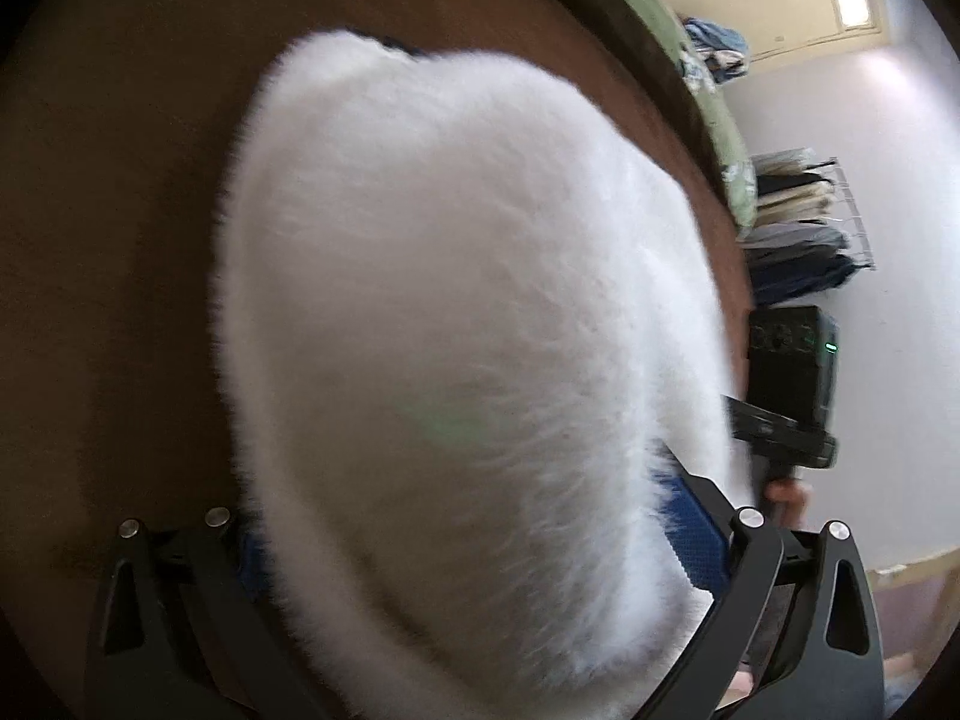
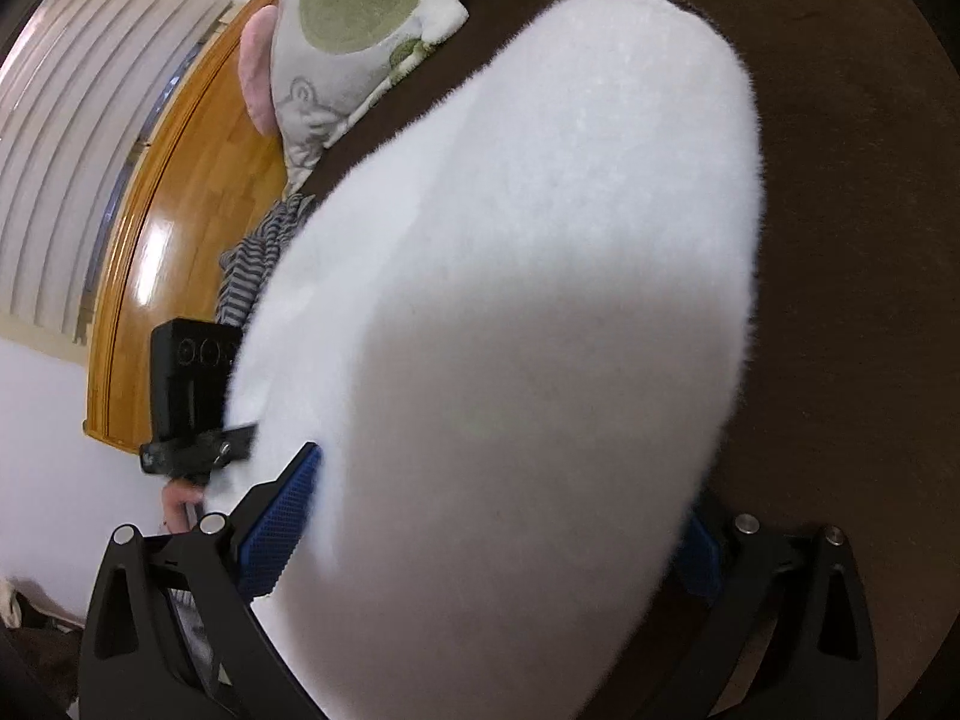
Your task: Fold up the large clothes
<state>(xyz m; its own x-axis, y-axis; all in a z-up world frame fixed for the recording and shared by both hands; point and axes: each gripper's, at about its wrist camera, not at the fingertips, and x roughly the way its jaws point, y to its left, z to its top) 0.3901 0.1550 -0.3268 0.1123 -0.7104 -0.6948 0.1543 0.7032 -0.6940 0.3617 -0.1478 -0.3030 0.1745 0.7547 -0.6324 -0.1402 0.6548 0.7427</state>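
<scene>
Left gripper (image 1: 480, 546): jaws wide, a fluffy white fleece garment (image 1: 468, 312) bulging between its blue pads (image 1: 690, 516); whether they press it cannot be told. Right gripper (image 2: 492, 516): jaws at full spread, same garment between them, grip unconfirmed. The garment lies on a dark brown bed cover (image 2: 852, 240), beside a green-patterned pillow (image 2: 360, 18).

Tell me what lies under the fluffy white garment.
The fluffy white garment lies on a dark brown surface, which shows all around it. A dark edge peeks out at its far end; anything else beneath is covered.
</scene>
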